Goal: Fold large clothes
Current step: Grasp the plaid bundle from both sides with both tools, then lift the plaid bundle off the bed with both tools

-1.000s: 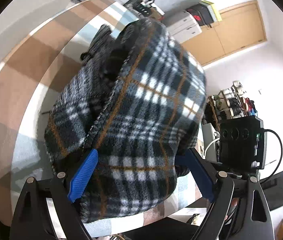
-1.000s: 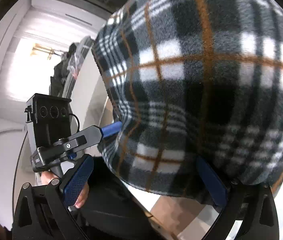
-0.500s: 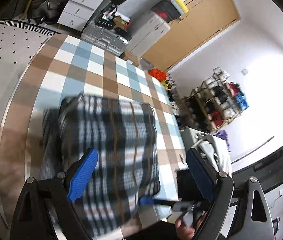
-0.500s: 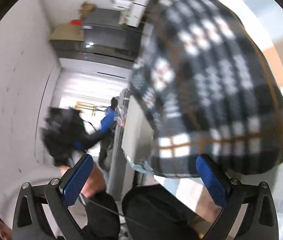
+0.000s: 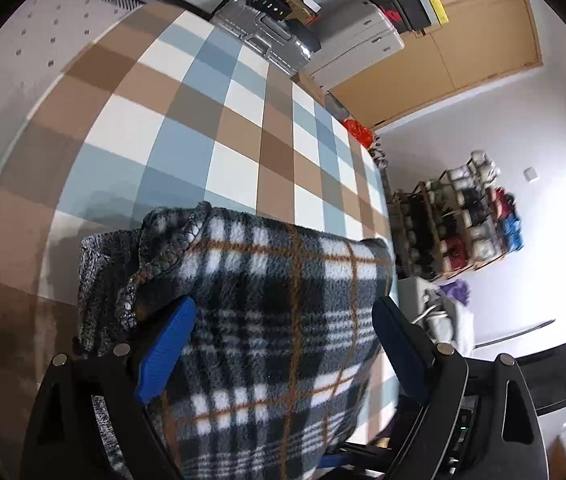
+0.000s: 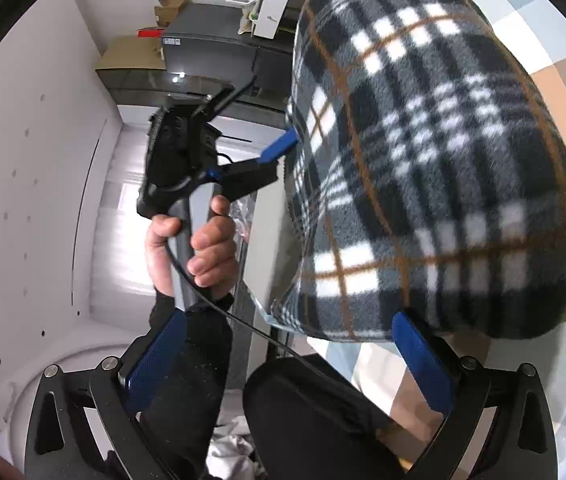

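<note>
Fleece in a black, grey and white plaid with thin orange lines, the folded garment [image 5: 283,320] lies in a thick bundle at the near edge of the bed [image 5: 187,128], on a bedspread checked in brown, pale blue and white. At its left side a darker knitted layer with a scalloped edge shows from under the plaid (whether it is a lining or a second piece cannot be told).

From the left wrist view, the left claw [image 5: 279,354] stands with its blue pads wide apart, one on each side of the bundle, which fills the gap between them; the pads do not visibly press the cloth. In the right wrist view the same claw appears from the side, a hand [image 6: 199,244] around its grey handle, one blue finger reaching to the left edge of the plaid.

The right claw [image 6: 287,360] is also spread wide, with nothing between its pads; the garment looms above and beyond its right finger, and a dark-clad leg [image 6: 315,412] of the person sits below.

Beyond the far end of the bed stand a silver suitcase [image 5: 267,32] and white drawers [image 5: 359,52], with a wooden door [image 5: 463,48] to the right. A shoe rack [image 5: 459,224] lines the right wall.
</note>
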### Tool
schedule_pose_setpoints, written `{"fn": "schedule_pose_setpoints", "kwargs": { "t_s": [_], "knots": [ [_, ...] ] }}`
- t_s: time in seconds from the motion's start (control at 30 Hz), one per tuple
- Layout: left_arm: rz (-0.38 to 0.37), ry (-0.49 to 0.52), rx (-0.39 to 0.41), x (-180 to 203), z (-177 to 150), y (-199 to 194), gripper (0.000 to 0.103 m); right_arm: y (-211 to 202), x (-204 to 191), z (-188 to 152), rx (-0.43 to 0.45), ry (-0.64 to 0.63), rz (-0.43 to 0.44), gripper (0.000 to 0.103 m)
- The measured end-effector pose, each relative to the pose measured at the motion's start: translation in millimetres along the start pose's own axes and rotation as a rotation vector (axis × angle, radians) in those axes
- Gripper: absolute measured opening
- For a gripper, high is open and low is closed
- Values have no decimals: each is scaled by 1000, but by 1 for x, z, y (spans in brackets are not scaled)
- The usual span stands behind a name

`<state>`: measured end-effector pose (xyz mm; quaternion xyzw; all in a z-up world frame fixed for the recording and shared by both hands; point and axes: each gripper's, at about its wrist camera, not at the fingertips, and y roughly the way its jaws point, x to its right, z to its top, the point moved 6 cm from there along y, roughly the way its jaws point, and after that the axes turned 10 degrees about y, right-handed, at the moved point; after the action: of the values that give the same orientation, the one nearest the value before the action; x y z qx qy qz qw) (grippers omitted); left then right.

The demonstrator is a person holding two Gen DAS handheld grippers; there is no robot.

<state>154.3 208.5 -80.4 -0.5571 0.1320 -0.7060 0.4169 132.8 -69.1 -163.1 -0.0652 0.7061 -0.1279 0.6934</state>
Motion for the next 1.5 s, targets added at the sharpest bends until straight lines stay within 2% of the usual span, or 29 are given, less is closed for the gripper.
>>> {"fn": "schedule_pose_setpoints", "kwargs": {
  "t_s": [0.1, 0.23, 0.37, 0.43, 0.5, 0.57, 0.63, 0.7, 0.8, 0.87, 0.93, 1.07, 1.17, 1.3, 1.37, 1.5],
  "knots": [
    [-20, -29, 12, 2, 0, -5, 87, -4, 4, 3, 3, 20, 13, 103],
    [65, 46, -9, 14, 1, -3, 87, -9, 1, 5, 12, 19, 14, 103],
    [63, 68, 1, 33, -10, -31, 87, -23, -20, 2, 32, -45, 35, 103],
    [119, 99, -7, 33, -19, -46, 87, -36, -32, -1, 64, -80, 72, 103],
    [222, 110, -44, 20, -32, -52, 87, -50, -39, 0, 104, -97, 101, 103],
    [290, 107, -91, 0, -44, -50, 87, -69, -43, 6, 185, -109, 113, 103],
    [318, 74, -123, -17, -51, -46, 87, -85, -42, 14, 258, -109, 108, 103],
    [278, 9, -133, -32, -57, -41, 87, -93, -35, 21, 298, -93, 76, 103],
    [234, -49, -171, -45, -64, -26, 87, -95, -21, 30, 340, -93, -26, 103],
    [233, -40, -183, -46, -65, -20, 87, -94, -11, 37, 358, -114, -131, 103],
    [229, -16, -199, -43, -65, -14, 87, -90, -3, 43, 358, -122, -193, 103],
    [197, 4, -234, -39, -63, -8, 87, -75, 9, 62, 330, -125, -294, 103],
    [174, -2, -254, -42, -60, -1, 87, -64, 17, 75, 300, -125, -330, 102],
    [163, 0, -276, -42, -56, 9, 87, -47, 24, 82, 238, -123, -371, 85],
    [175, 17, -287, -38, -55, 14, 87, -46, 27, 81, 238, -125, -379, 84],
    [187, 68, -292, -21, -53, 21, 87, -55, 31, 76, 235, -101, -366, 68]
  ]
}}
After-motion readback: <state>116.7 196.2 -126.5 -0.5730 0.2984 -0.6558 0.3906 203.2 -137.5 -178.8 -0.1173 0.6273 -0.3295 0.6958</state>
